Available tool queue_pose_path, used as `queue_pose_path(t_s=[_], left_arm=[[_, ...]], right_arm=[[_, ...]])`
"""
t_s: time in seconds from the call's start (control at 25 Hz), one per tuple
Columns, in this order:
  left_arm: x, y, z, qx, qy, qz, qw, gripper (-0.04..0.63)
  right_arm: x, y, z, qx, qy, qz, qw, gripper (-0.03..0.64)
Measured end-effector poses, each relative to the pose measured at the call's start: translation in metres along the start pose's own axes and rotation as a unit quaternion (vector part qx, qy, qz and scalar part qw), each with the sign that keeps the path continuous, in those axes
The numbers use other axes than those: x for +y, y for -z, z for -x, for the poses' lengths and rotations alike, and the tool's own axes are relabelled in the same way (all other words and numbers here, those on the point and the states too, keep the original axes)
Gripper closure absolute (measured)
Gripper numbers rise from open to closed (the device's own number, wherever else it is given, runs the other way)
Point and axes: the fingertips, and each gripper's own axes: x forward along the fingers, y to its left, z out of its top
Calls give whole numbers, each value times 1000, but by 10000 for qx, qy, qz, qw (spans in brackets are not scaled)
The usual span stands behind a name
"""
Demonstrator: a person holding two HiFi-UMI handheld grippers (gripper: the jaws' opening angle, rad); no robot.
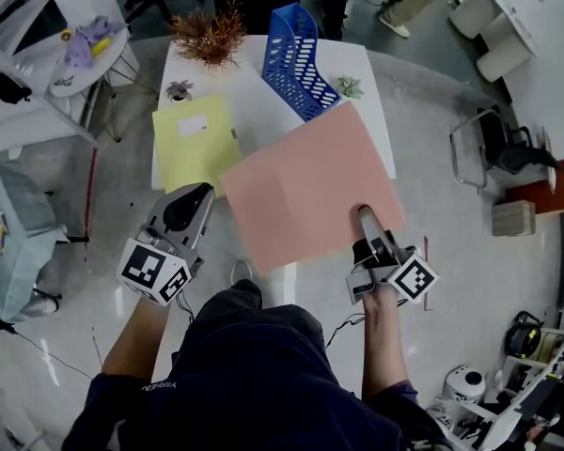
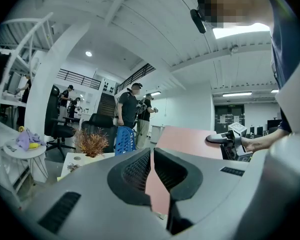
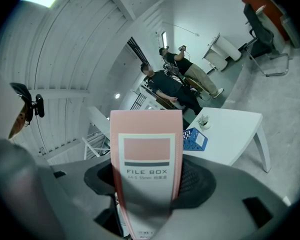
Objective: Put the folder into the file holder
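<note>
A large pink folder (image 1: 305, 186) is held flat above the near end of the white table (image 1: 254, 101). My right gripper (image 1: 367, 219) is shut on its near right part. In the right gripper view its spine (image 3: 146, 159), labelled FILE BOX, stands upright between the jaws of that gripper (image 3: 149, 176). The blue file holder (image 1: 296, 59) stands at the far side of the table, just beyond the folder's far corner. My left gripper (image 1: 193, 200) hovers left of the folder, apart from it. In its own view this gripper (image 2: 152, 156) has its jaws together, holding nothing, with the folder (image 2: 190, 139) beyond them.
A yellow folder (image 1: 195, 139) lies on the table's left side. A dried reddish plant (image 1: 210, 36), a small pot (image 1: 179, 89) and a succulent (image 1: 348, 86) sit near the holder. A round side table (image 1: 85, 50) stands far left, a chair (image 1: 498, 148) right. People stand beyond the table.
</note>
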Motion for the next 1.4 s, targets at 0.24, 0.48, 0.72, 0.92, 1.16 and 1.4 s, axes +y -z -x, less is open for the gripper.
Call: queue_pose_path(t_s=[0.24,0.48,0.72,0.92,1.16,1.4], left_arm=[[21,-5,-11,-3,59,-7,10000,552],[34,-9,-20,-27,100,-12,9999,552],[44,-12,-31,-28,95,-9,10000,552],[50,-15,-44,-24,46,-28,10000,552],[60,-18,-68,34,-62,-14,10000,552],[69,-20,-100,67,-177,-4,9998,552]], right_arm=[[0,-5,-18,-66,26,-12,10000,336],[0,-11,-32,-111,33,54,9999,336],[-3,-23,-45,-143,-14,151,9998,337],[-15,-34,-58,-151,-24,78,9999,337],[-31,-52,-79,-44,-93,78,9999,337],[-49,-79,-102,28,-219,98,9997,337]])
